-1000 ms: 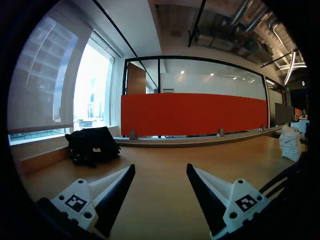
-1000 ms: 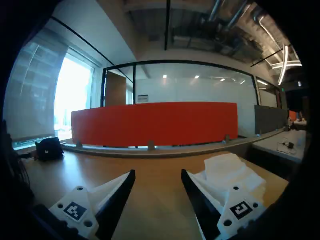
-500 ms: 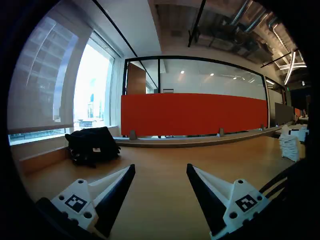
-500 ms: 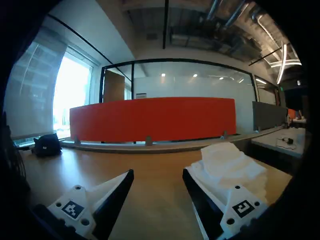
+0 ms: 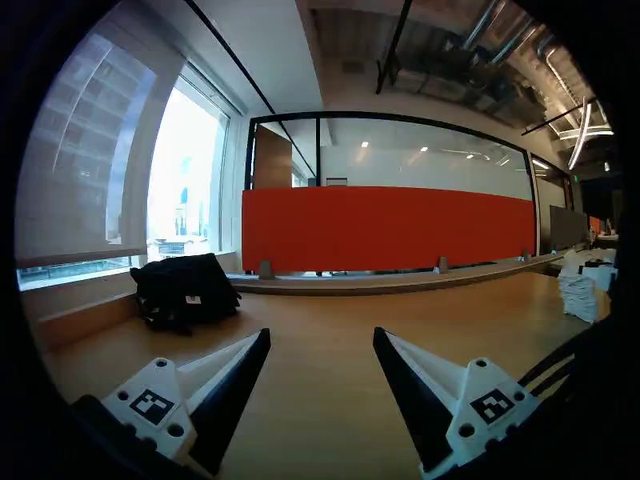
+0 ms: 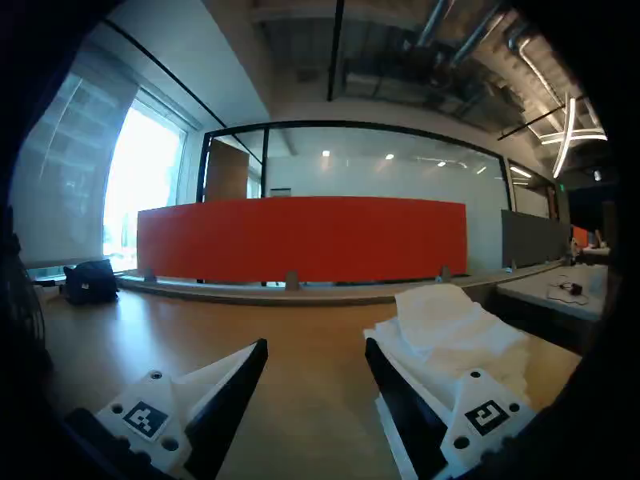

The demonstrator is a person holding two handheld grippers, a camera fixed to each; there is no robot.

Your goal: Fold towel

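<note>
Your right gripper, fingers spread and empty, faces the white towel stack lying just off its right finger near the table's right edge; your left gripper, likewise released, is farther away.

Right gripper hangs with fingers wide apart, empty, over the wooden table; white towel pile just beyond its right finger, red screen behind.

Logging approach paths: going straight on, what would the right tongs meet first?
Likely nothing near: the right tongs point over the table toward the orange divider; the white towel pile sits just right of that line, though depth is unclear.
</note>
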